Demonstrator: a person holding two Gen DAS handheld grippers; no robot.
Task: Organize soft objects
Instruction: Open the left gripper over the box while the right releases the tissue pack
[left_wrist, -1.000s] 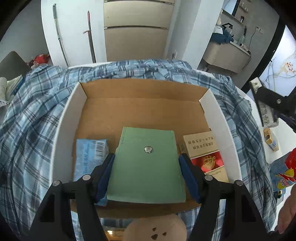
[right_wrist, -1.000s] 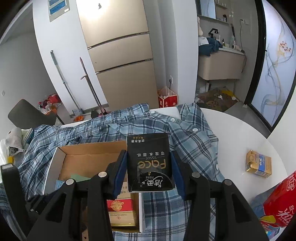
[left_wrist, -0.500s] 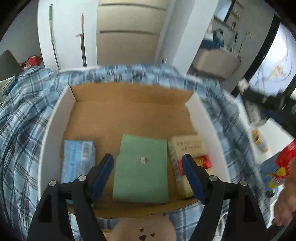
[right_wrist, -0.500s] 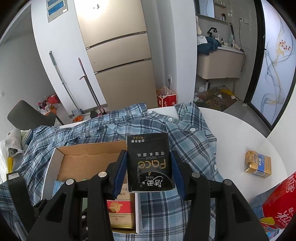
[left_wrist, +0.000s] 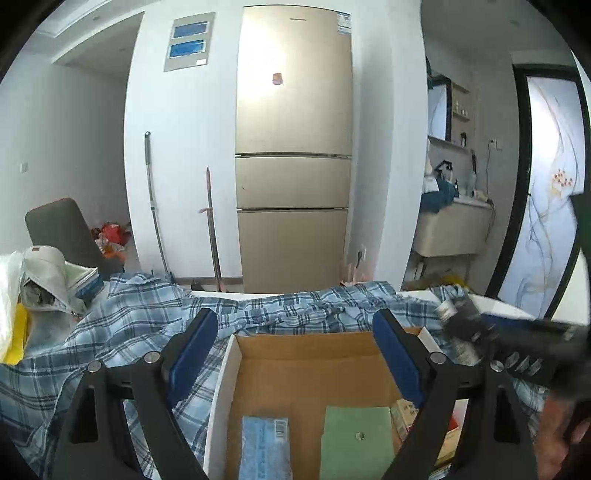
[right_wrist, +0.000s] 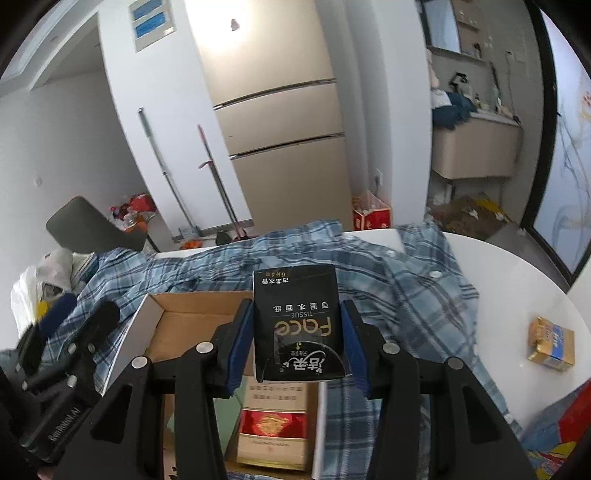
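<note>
A cardboard box (left_wrist: 306, 354) lies open on a blue plaid shirt (left_wrist: 122, 317). Inside it lie a blue tissue pack (left_wrist: 263, 446), a green pouch (left_wrist: 356, 439) and a beige and red tissue pack (right_wrist: 271, 424). My left gripper (left_wrist: 295, 354) is open and empty, raised above the box's near left part. My right gripper (right_wrist: 295, 339) is shut on a black "Face" tissue pack (right_wrist: 297, 325) and holds it above the box's right side. The box also shows in the right wrist view (right_wrist: 192, 325), as does the left gripper (right_wrist: 62, 365).
A white round table (right_wrist: 498, 273) carries the shirt and a small yellow pack (right_wrist: 552, 343). A red bag (right_wrist: 569, 424) sits at the right edge. A white plastic bag (left_wrist: 33, 280) lies far left. A fridge (left_wrist: 293, 158) stands behind.
My left gripper let go of the green pouch, opened wide and lifted up and back, tilting its view toward the room. My right gripper moved left over the box with the black pack.
</note>
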